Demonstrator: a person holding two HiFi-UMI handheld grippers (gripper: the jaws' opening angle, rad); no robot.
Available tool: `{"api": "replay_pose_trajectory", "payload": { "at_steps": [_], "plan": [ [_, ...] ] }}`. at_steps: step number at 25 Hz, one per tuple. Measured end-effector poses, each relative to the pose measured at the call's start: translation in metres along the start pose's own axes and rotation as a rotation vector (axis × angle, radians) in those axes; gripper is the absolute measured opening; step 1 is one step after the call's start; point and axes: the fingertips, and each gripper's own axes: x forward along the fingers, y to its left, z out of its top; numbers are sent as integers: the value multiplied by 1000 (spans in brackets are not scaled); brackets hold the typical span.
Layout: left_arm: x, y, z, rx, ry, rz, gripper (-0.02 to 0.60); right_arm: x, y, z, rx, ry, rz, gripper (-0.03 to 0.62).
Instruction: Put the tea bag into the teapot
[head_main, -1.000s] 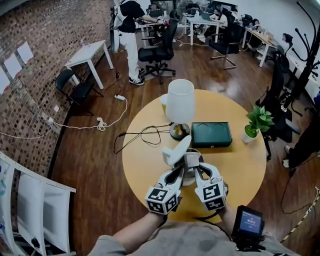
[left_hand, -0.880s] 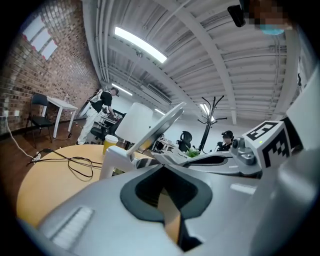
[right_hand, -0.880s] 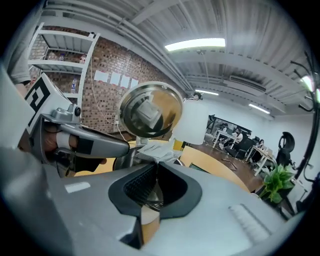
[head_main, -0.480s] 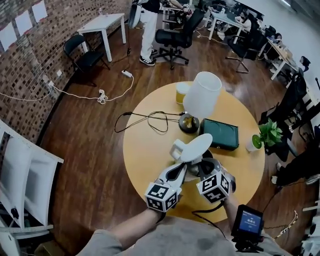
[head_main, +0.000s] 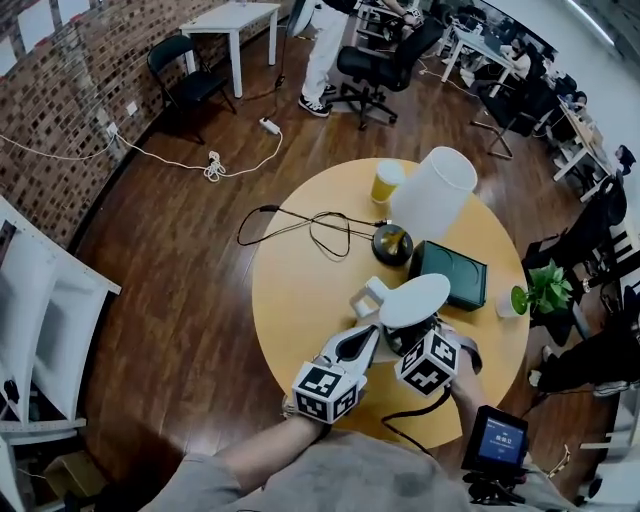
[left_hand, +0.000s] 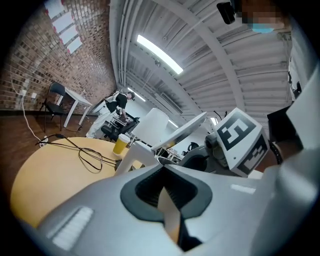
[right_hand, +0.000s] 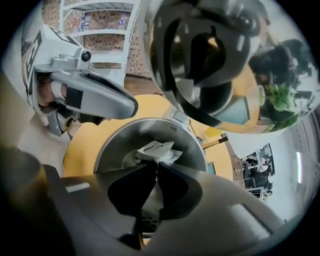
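The steel teapot (right_hand: 116, 141) stands open on the round yellow table (head_main: 300, 290), near its front edge. Its white lid (head_main: 416, 300) is swung up, and my left gripper (head_main: 372, 330) is shut on the lid's white tab (left_hand: 131, 157), holding it raised. In the right gripper view the lid's shiny underside (right_hand: 210, 55) hangs above the pot. My right gripper (right_hand: 156, 165) is shut on a crumpled white tea bag (right_hand: 158, 150), which sits right over the pot's mouth, inside the rim. The left gripper (right_hand: 132, 107) shows at the left of that view.
Behind the teapot stand a white lamp (head_main: 432, 192) on a dark base, a green tray (head_main: 448, 272), a yellow cup (head_main: 386, 182) and a small potted plant (head_main: 540, 290). A black cable (head_main: 320, 228) loops across the table's left half. Chairs and desks stand on the wooden floor beyond.
The lid has tipped further open, from nearly upright to flatter and more to the right. The right gripper has moved in under it, over the pot. The head camera has swung round.
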Motion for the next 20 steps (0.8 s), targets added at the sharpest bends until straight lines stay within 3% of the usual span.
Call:
{"api": "replay_pose_trajectory", "payload": {
  "at_steps": [5, 12, 20],
  "plan": [
    [-4, 7, 2, -1, -4, 23, 0, 6, 0, -4, -33, 50, 10, 36],
    [-4, 8, 2, -5, -5, 33, 0, 2, -2, -1, 8, 15, 35, 69],
    [-8, 0, 4, 15, -7, 34, 0, -3, -5, 3, 37, -68, -46, 65]
  ]
}}
